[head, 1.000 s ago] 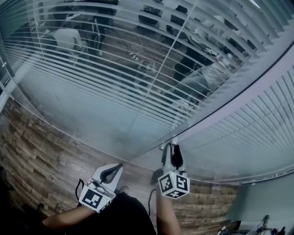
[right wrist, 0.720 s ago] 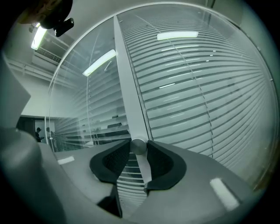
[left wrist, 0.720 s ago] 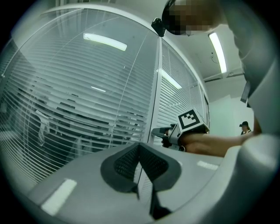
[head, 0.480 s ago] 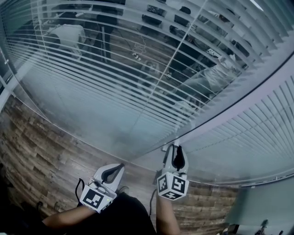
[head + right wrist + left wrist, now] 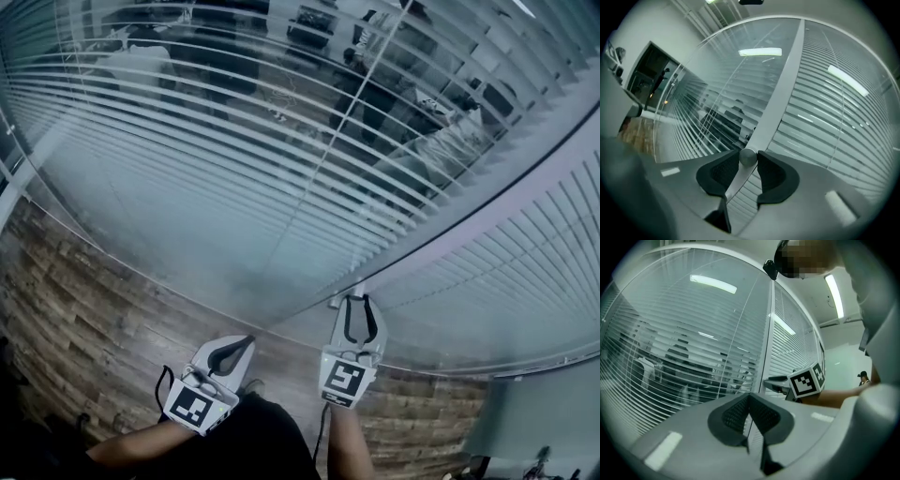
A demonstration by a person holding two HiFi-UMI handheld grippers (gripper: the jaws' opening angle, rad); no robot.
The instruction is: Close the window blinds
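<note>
Rolled over since a second ago, right gripper point(image 5: 354, 317) clamps the frame knob point(image 5: 748, 156); left gripper point(image 5: 236, 347) waits shut, empty. Left blinds point(image 5: 187, 122) remain partly open.

Wood-plank floor point(image 5: 84, 309); glass partition point(image 5: 187, 225) stands on it

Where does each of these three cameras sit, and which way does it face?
Head view: on the person's head, looking down at the blinds; left gripper, right gripper and forearms show.
Left gripper view: on that gripper, facing the blinds; its shut jaws show.
Right gripper view: likewise, facing the window frame; its jaws, just closed on a knob, show.
Shared: blinds.
</note>
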